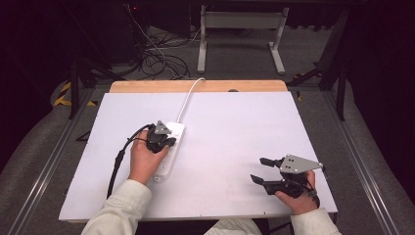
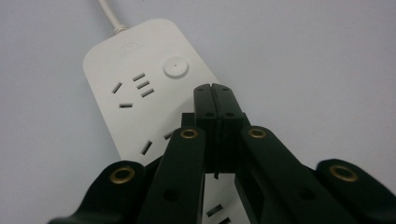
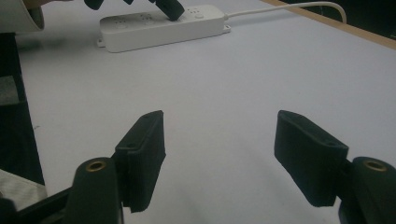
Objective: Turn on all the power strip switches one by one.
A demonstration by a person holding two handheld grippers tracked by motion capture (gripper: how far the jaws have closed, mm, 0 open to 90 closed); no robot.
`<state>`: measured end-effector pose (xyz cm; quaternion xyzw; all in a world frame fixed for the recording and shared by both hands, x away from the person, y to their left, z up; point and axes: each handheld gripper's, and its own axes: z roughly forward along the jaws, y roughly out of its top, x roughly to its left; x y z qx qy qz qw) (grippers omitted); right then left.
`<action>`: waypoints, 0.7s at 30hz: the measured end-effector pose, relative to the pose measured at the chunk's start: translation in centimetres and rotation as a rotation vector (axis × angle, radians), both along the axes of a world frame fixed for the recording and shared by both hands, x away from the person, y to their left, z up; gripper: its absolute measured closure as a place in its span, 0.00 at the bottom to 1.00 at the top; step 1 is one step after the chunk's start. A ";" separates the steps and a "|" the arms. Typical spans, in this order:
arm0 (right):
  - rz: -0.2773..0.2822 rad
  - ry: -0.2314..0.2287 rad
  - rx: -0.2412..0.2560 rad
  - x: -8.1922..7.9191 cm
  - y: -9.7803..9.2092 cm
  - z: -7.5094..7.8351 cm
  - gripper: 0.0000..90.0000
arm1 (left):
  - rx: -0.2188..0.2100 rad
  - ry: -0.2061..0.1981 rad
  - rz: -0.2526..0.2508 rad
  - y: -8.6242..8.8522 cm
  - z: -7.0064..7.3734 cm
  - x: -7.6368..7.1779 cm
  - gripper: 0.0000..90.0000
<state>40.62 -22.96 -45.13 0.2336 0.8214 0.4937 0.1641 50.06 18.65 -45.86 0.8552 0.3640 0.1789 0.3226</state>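
Observation:
A white power strip [image 1: 169, 147] lies lengthwise on the white table, its cord [image 1: 188, 98] running off the far edge. My left gripper [image 1: 166, 139] hovers over the strip's far half, jaws pressed together with nothing between them. In the left gripper view the shut tips [image 2: 215, 88] sit just short of the strip's round button [image 2: 175, 67], over the white casing [image 2: 135, 60]. My right gripper [image 1: 259, 169] rests at the table's near right, jaws wide apart and empty. The right gripper view shows the open gripper [image 3: 219, 140] facing the strip [image 3: 159, 28] across bare table.
The table top [image 1: 235, 127] is a white board with a wooden strip [image 1: 147, 86] at its far edge. A black cable [image 1: 120, 156] trails from the left gripper along the table's left side. Beyond the table stand a grey frame [image 1: 240, 22] and floor cables [image 1: 161, 58].

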 end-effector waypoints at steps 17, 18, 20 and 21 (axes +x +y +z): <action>-0.003 0.000 0.006 0.0 -0.1 0.1 0.38 | -0.053 -0.077 -0.001 0.2 3.5 0.5 1.00; -0.001 -0.001 0.005 0.0 0.0 0.1 0.38 | -0.058 -0.079 0.000 0.1 3.4 0.6 1.00; -0.001 0.000 0.008 0.0 0.0 0.1 0.38 | -0.078 -0.079 -0.002 0.1 3.4 1.0 1.00; -0.002 0.000 0.009 0.0 -0.1 0.1 0.38 | -0.092 -0.074 0.001 0.1 3.3 1.1 1.00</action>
